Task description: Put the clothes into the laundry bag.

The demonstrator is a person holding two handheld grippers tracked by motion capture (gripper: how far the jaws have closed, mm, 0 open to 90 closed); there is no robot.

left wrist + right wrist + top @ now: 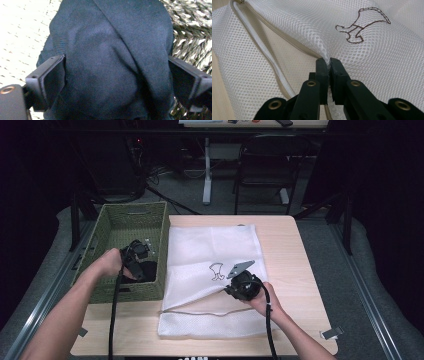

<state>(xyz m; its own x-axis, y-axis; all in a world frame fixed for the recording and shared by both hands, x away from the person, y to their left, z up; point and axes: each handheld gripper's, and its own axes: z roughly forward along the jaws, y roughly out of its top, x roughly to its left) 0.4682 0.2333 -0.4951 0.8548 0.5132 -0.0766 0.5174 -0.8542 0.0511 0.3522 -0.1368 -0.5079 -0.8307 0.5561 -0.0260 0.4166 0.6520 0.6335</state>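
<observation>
A dark navy cloth (110,37) lies bunched in the green woven basket (132,209) at the table's left. My left gripper (117,72) reaches down into the basket (192,35), jaws wide on either side of the cloth (149,270), which fills the gap between them; the pads sit at its edges without squeezing it. A white mesh laundry bag (210,245) lies flat in the table's middle. My right gripper (329,62) is shut on a pinch of the bag's upper layer (287,22) beside the zipper opening (262,47), lifting it slightly.
A small brown embroidered figure (217,271) marks the bag near my right gripper (227,287). The wooden table (285,270) shows bare to the right of the bag. A metal clip (332,333) sits at the front right corner. A chair (262,165) stands behind the table.
</observation>
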